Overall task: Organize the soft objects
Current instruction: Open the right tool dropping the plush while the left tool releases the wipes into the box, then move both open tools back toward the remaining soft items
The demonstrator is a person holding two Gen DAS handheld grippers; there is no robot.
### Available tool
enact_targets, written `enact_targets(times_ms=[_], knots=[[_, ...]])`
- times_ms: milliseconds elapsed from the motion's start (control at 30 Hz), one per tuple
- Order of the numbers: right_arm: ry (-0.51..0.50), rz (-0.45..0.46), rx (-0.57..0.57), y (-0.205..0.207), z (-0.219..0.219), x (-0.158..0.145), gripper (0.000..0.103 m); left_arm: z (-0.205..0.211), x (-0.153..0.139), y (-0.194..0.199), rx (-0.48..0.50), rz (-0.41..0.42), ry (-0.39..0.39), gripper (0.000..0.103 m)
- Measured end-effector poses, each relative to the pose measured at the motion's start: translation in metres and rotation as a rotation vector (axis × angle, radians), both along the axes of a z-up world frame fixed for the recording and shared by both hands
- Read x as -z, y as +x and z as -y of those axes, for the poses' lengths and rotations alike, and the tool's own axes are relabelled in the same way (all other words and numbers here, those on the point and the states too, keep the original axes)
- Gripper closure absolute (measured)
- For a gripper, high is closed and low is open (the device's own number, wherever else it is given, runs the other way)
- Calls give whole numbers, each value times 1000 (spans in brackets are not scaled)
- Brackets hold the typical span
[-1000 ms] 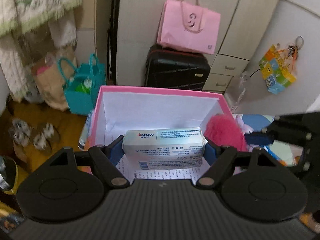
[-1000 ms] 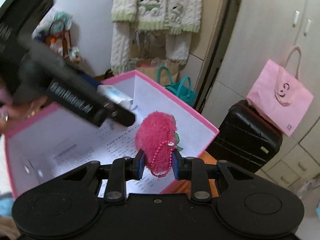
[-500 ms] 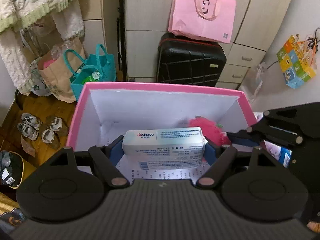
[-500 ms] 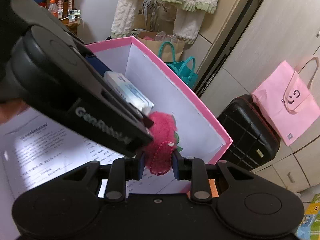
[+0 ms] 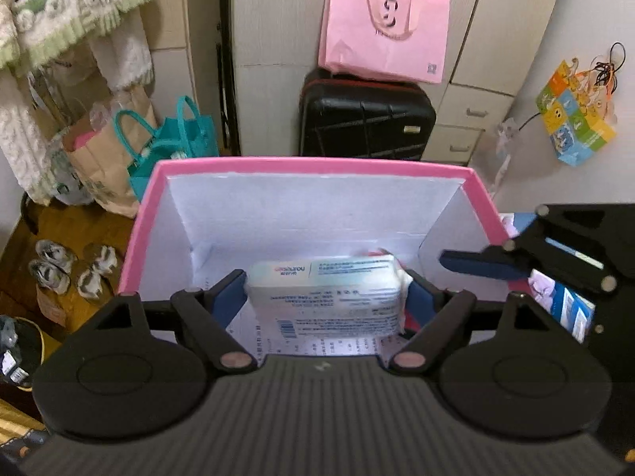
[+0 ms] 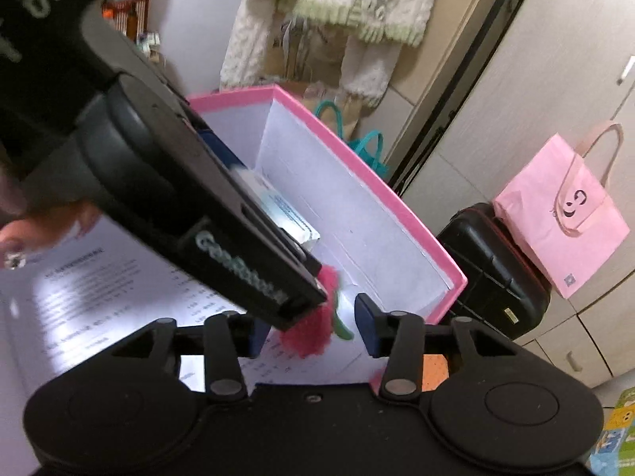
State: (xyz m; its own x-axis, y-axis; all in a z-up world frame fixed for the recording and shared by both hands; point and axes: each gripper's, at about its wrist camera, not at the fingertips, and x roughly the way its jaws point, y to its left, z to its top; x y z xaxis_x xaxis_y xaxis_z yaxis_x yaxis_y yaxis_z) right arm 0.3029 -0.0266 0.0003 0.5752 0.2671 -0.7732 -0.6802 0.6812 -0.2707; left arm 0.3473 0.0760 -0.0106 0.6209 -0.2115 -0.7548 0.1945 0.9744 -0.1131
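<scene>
My left gripper (image 5: 327, 297) is shut on a white and pale-blue tissue pack (image 5: 325, 291) and holds it inside the pink box (image 5: 317, 166), over the printed paper on its floor. The right gripper's blue fingertip (image 5: 476, 265) shows at the box's right wall. In the right wrist view my right gripper (image 6: 311, 323) is open. The pink fluffy toy (image 6: 313, 327) lies loose on the box floor between its fingers. The left gripper's body (image 6: 198, 214) crosses that view and hides part of the toy. The tissue pack (image 6: 283, 214) shows beside it.
The pink box (image 6: 397, 214) has white inner walls. Behind it stand a black suitcase (image 5: 367, 125) with a pink paper bag (image 5: 383, 27) on top, a teal bag (image 5: 174, 139) and a brown bag. Shoes (image 5: 69, 267) lie on the floor at the left.
My right gripper has opened and let go of the pink toy, which now lies in the box. My left gripper has moved the tissue pack lower into the box.
</scene>
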Motion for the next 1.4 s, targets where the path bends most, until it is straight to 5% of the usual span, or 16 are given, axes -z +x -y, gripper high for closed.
enact_targets(times_ms=[233,533,733,1067,1400], knots=[[121,22,55,-26,25,-23,52,-2,-38,-42,49,163,47,16],[285,-44,95,-72,61,-58,52,-19,-68,-98,87,143,30,16],[343,-55,78,-105,75,-76,52,-30,-81,-130,138,77,-46,16],[355,-54,53,-160,88,-85,47,-20,-93,-192,242,17,-97,14],[344,-16,115,-223,128,-73,44,14,-91,-250,385,65,-28,13]])
